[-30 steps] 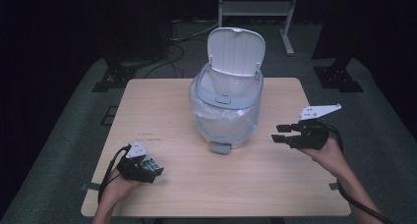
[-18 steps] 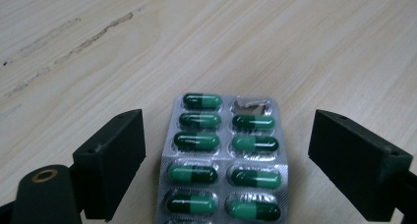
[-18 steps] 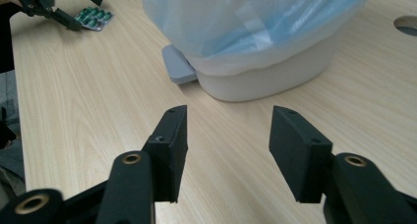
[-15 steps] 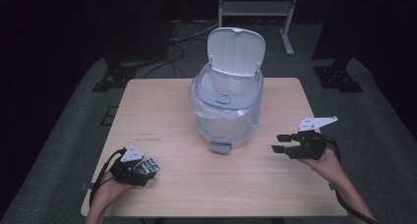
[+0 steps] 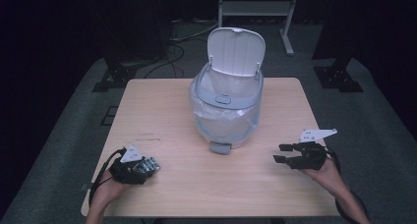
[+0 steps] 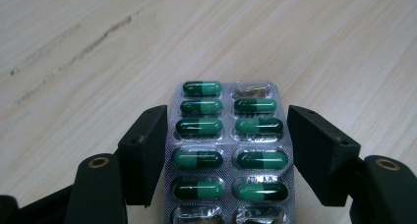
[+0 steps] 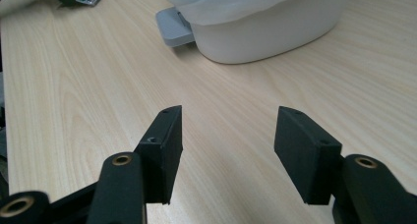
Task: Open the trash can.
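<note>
A: What do we see nearest to us, on the table?

B: At about 7 o'clock of the table we see the left gripper, held by the left hand. In the left gripper view, a blister pack of green capsules lies between its two black jaws. The left jaw stands against the edge of the pack. At the right jaw we see a thin gap, so we cannot tell whether the grip is firm or only loose around it.

A: And how is the pack itself?

B: It lies flat over the wood. It has two columns of capsules; the pocket at its far right corner looks empty and crushed, and the nearest pockets also look empty.

A: What about the other side?

B: At about 5 o'clock we see the right gripper in the right hand. Its jaws are spread wide with nothing between them; in the right gripper view we see only bare wood in the gap.

A: And farther?

B: Around the middle of the table, toward 12 o'clock, stands a white pedal bin. Its lid is raised upright, a white liner bag is inside, and the grey pedal points toward us. Both grippers are well apart from the bin. Behind the table, at 12 o'clock, we see a metal stand on the dark floor.
</note>
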`<state>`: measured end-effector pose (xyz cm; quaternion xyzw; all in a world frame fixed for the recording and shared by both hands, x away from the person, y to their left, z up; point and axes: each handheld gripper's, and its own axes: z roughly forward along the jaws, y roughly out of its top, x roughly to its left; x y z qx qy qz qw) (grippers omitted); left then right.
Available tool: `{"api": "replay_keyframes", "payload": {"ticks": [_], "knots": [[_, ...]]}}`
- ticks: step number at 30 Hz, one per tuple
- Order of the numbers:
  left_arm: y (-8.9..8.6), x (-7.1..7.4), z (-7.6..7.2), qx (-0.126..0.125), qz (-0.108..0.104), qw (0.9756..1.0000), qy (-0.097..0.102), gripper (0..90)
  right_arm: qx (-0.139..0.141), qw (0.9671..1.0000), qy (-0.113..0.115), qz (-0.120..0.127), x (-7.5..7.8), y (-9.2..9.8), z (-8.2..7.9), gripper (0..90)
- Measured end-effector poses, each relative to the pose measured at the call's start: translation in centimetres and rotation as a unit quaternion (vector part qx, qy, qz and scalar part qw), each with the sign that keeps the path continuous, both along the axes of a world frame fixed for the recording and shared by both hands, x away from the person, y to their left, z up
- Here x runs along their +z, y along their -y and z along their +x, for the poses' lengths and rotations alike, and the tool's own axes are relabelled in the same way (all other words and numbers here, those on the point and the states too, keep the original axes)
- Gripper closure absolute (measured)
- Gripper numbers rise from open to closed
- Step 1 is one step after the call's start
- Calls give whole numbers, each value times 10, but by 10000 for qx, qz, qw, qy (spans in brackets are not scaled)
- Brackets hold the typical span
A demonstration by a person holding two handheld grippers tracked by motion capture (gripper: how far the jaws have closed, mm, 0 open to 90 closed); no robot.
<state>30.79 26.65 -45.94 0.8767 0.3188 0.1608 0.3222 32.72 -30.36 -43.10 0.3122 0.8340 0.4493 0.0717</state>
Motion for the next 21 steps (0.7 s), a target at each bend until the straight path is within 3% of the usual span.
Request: {"api": "replay_keyframes", "payload": {"ticks": [7, 21], "knots": [[8, 9, 4, -138, -44, 9999, 8, 333, -62, 9999, 20, -108, -3, 5, -2, 405], [9, 28, 6, -240, -87, 9996, -86, 333, -69, 9997, 218, -57, -1, 7, -4, 332]]}}
